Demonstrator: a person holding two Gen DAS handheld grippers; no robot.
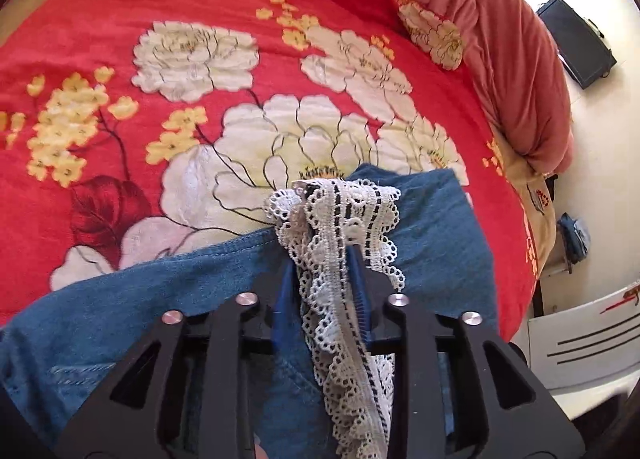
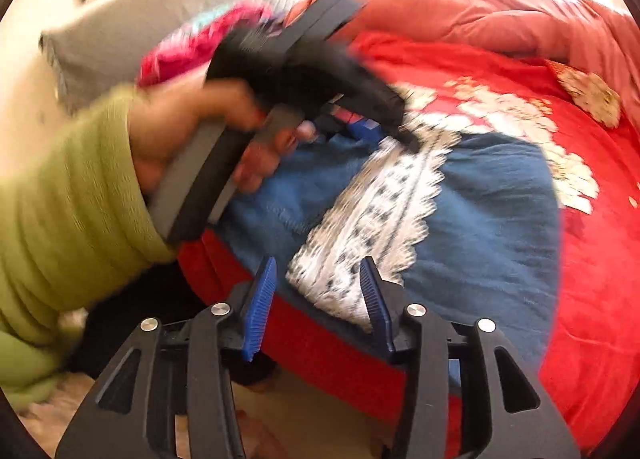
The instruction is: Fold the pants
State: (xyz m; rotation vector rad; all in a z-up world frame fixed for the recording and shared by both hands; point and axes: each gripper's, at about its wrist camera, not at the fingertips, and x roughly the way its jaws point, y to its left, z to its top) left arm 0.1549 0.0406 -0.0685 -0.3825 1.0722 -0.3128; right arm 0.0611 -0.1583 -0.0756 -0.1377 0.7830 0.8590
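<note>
One pair blue pants [image 1: 436, 243], lace trim [image 1: 344, 243], on red floral bedspread [image 1: 120, 11]. Left gripper [image 1: 322, 259] jaws narrow, lace between, grip unclear. Right gripper [image 2: 318, 279] half-open, empty.

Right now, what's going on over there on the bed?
A person in a green sleeve is folding blue pants with a white lace trim on a red floral bedspread, using a handheld gripper in each hand. The left gripper has the lace trim between its fingers. The right gripper is open above the near end of the trim, gripping nothing.
</note>
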